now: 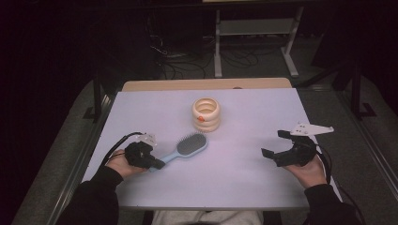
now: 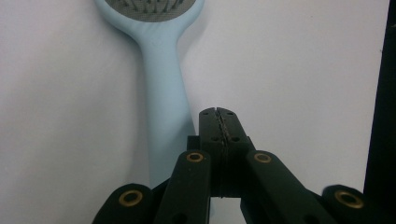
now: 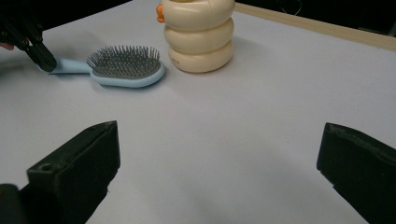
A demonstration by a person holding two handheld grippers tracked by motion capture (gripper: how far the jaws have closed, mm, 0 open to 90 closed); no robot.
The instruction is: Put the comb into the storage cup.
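A light blue hairbrush (image 1: pixel 187 146) (image 3: pixel 126 70) lies bristles-up on the white table (image 1: pixel 244 183), its handle pointing toward my left gripper (image 1: pixel 158 164). In the left gripper view the jaws are pressed together with nothing between them, and my left gripper (image 2: pixel 218 122) rests just right of the brush handle (image 2: pixel 163 102), near its end. My right gripper (image 1: pixel 273 143) (image 3: pixel 217 186) hovers open over bare table at the right, jaws wide apart and empty. In the right gripper view, my left gripper (image 3: pixel 39 55) shows at the end of the brush handle.
A cream container made of stacked rings (image 1: pixel 206 114) (image 3: pixel 198 37), with a small orange spot, stands behind the brush at the table's middle back. A wooden strip (image 1: pixel 206 84) runs along the far edge. Dark floor, cables and a metal frame lie beyond.
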